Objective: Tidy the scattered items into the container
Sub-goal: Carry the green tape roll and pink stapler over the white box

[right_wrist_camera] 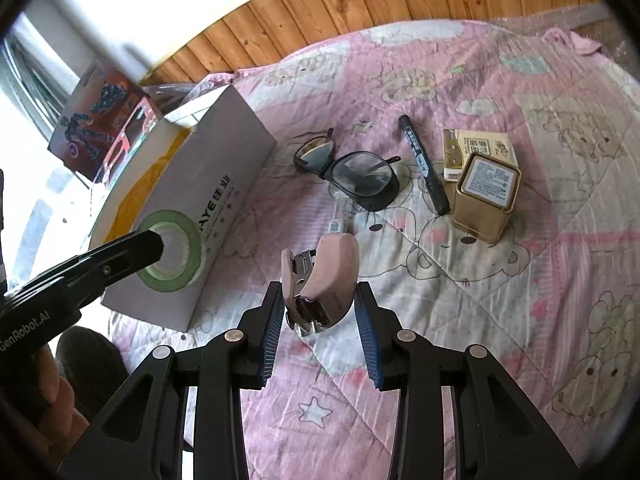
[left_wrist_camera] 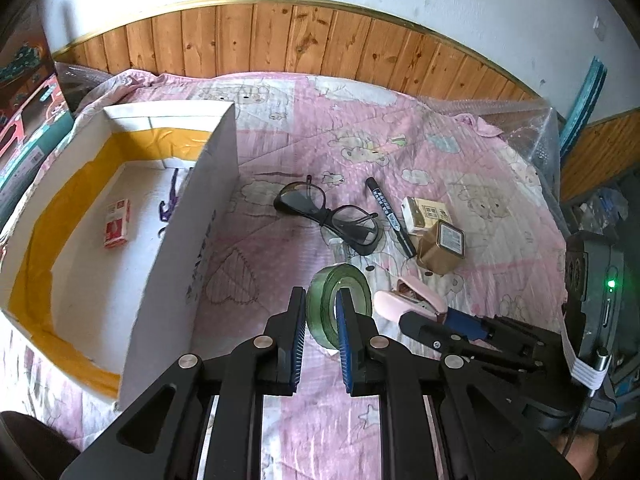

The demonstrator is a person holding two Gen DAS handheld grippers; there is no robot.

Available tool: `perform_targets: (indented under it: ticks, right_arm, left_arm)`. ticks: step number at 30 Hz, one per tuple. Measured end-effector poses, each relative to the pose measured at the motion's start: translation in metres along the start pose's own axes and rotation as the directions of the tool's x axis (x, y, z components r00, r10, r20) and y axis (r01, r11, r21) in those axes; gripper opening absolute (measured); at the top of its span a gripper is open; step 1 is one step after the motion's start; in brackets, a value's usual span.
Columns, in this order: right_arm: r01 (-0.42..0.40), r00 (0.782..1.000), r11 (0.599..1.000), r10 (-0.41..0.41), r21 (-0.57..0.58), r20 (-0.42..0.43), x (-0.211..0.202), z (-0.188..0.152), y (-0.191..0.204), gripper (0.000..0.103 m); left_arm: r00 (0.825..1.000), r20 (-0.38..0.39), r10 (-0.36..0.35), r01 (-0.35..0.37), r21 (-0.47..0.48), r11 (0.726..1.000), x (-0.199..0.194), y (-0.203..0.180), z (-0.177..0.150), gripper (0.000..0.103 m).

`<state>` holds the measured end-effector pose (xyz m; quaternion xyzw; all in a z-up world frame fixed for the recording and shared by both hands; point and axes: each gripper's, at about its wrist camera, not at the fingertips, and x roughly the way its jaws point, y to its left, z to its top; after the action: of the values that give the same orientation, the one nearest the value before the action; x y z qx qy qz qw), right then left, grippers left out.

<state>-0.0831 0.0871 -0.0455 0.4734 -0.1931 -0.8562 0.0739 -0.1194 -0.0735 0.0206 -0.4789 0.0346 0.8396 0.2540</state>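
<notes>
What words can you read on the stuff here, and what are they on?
"AYE", then two characters too blurred to read: side of the white box; its start is hidden by the green tape roll.
"GenRobot.AI": left gripper body.
Marker pen, gold tin label, small red pack: too small.

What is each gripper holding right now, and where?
Left gripper: green tape roll, pinched through its ring wall. Right gripper: pink stapler, fingers at its sides, near the hinge end.
</notes>
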Motion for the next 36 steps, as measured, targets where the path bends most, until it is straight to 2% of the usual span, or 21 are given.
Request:
perform_targets:
  ticks: [7,12,20,29,36]
  right_arm:
    - [0.015,1.000,0.998,-0.014,-0.053,0.019,-0.017,-0.011,0.024,0.037]
    - [0.039,0.999,0.994,-0.037,-0.103,0.026,-0.024,-0.019,0.047,0.037]
    - [0.039,0.998,0.991,-0.033,-0.127,0.048,-0.042,-0.029,0.077,0.037]
    - [0.035,0.998,0.976,-0.021,-0.215,0.063,-0.052,-0.025,0.127,0.037]
    - [0.035,0.997,0.959,-0.015,-0.280,0.074,-0.051,-0.016,0.166,0.037]
  left_arm:
    - [1.000,0.018,-0.013,0.013,-0.011,1.000,-0.023,0.006,-0.011,0.016]
    - [0.998,0.039,-0.047,0.048,-0.023,0.999,-0.041,0.013,-0.016,0.016]
    - [0.996,0.045,-0.077,0.078,-0.031,0.996,-0.055,0.031,-0.022,0.016]
    - [0.991,0.087,-0.106,0.113,-0.076,0.991,-0.074,0.063,-0.022,0.016]
    - [0.990,0.112,-0.091,0.104,-0.111,0.988,-0.084,0.097,-0.015,0.016]
